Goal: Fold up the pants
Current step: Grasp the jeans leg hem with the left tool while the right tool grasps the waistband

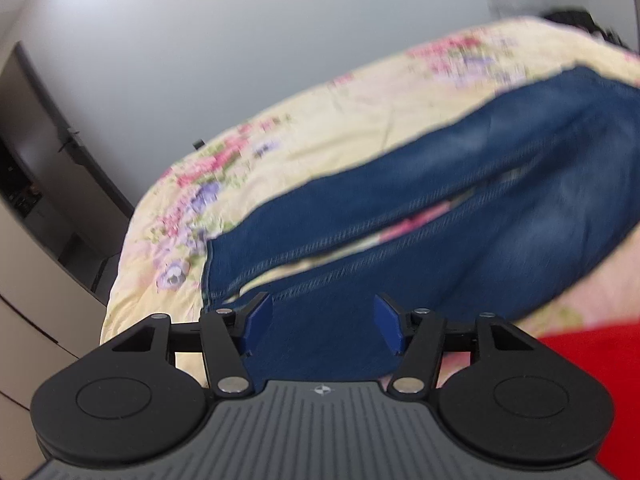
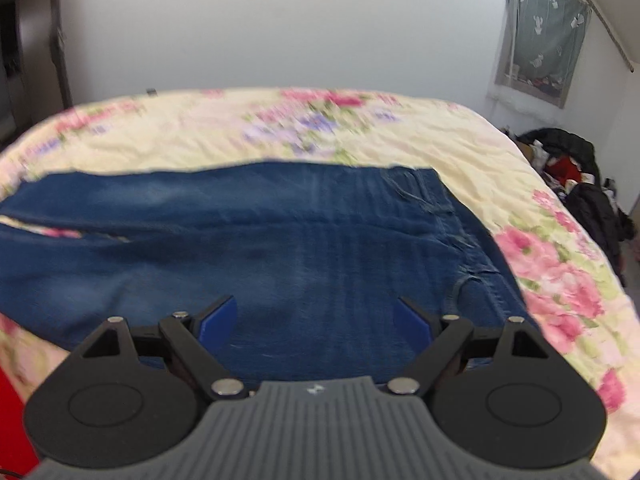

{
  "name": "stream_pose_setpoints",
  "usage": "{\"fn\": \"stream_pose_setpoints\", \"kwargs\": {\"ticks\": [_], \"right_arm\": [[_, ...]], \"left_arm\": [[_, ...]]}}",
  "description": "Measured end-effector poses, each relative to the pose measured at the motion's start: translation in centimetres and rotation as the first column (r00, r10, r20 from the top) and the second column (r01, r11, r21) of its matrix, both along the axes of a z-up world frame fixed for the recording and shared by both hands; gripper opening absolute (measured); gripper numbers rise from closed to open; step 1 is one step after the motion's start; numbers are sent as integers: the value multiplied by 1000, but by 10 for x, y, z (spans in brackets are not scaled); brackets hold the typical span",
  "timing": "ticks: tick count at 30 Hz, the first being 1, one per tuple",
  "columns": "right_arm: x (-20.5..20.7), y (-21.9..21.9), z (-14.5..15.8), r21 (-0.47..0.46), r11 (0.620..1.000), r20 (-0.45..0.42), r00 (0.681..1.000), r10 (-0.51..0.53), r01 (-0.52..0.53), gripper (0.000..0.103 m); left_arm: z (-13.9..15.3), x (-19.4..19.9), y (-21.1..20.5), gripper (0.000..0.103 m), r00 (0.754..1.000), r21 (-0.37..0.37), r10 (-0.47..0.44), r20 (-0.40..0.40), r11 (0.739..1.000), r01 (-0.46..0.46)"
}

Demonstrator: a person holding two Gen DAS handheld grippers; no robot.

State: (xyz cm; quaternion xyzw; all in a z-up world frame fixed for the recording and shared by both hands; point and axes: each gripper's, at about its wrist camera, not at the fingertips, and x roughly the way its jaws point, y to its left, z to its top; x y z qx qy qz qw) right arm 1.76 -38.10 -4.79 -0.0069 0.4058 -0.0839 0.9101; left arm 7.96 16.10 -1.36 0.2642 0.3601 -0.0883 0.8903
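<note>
Blue jeans (image 2: 280, 232) lie flat across a flowered cream bedspread (image 2: 200, 132), waistband (image 2: 464, 224) to the right and legs running left. My right gripper (image 2: 315, 302) hovers over the seat area near the front edge, open, its blue pads clear of the cloth. In the left wrist view the two legs (image 1: 460, 168) stretch away to the right with a narrow gap of bedspread (image 1: 360, 112) between them. My left gripper (image 1: 322, 300) is over the hem end of the near leg, jaws apart, denim showing between the blue pads without being pinched. Both views are motion-blurred.
A heap of dark and red clothes (image 2: 572, 168) sits on the floor right of the bed, under a curtained window (image 2: 540, 32). Dark furniture (image 1: 24, 160) stands left of the bed. Red cloth (image 1: 600, 380) fills the near corner beside my left gripper.
</note>
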Motion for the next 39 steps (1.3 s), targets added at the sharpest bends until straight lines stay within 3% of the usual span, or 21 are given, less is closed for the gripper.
{"fn": "stream_pose_setpoints", "kwargs": {"ticks": [2, 4, 8, 10, 12, 14, 15, 17, 18, 20, 23, 29, 35, 39], "right_arm": [[12, -18, -5, 7, 1000, -49, 999, -14, 14, 58], [23, -33, -14, 28, 999, -95, 995, -31, 34, 48], [39, -50, -27, 50, 998, -152, 988, -21, 29, 37], [46, -56, -33, 51, 999, -181, 983, -8, 17, 34], [49, -59, -33, 24, 1000, -204, 979, 24, -20, 30], [49, -59, -33, -16, 997, -225, 972, 70, -76, 28], [49, -60, -35, -30, 993, -240, 966, 102, -112, 27], [46, -63, -40, -58, 984, -275, 950, 148, -170, 27], [45, -65, -43, -68, 978, -291, 942, 169, -197, 27], [42, -69, -50, -95, 964, -318, 925, 205, -247, 26], [37, -78, -61, -93, 956, -324, 917, 233, -277, 26], [21, -93, -69, -63, 938, -295, 905, 307, -340, 26], [2, -103, -76, -79, 880, -268, 860, 434, -469, 26], [-7, -108, -83, -116, 852, -263, 843, 469, -510, 26]], "left_arm": [[-18, 9, 13, 66, 996, 48, -49, -75, 997, 53], [-37, 14, 20, 67, 988, 106, -85, -131, 989, 99], [-83, 19, 26, 67, 966, 231, -139, -218, 954, 190], [-109, 20, 27, 68, 950, 304, -156, -269, 923, 237], [-126, 20, 25, 68, 948, 354, -164, -274, 899, 258], [-137, 23, 24, 67, 950, 370, -155, -270, 895, 251], [-140, 24, 23, 64, 953, 376, -146, -265, 895, 241], [-141, 26, 21, 31, 954, 373, -137, -266, 898, 233], [-141, 26, 17, 29, 959, 385, -134, -250, 895, 226], [-136, 25, 12, 14, 968, 397, -131, -215, 893, 209], [-113, 30, 11, 4, 986, 354, -77, -148, 927, 126], [-46, 52, -7, 3, 998, 250, 54, -18, 967, -48], [-3, 74, -21, 3, 983, 187, 182, 2, 966, -179], [12, 78, -25, 3, 976, 156, 216, 19, 964, -217]]}}
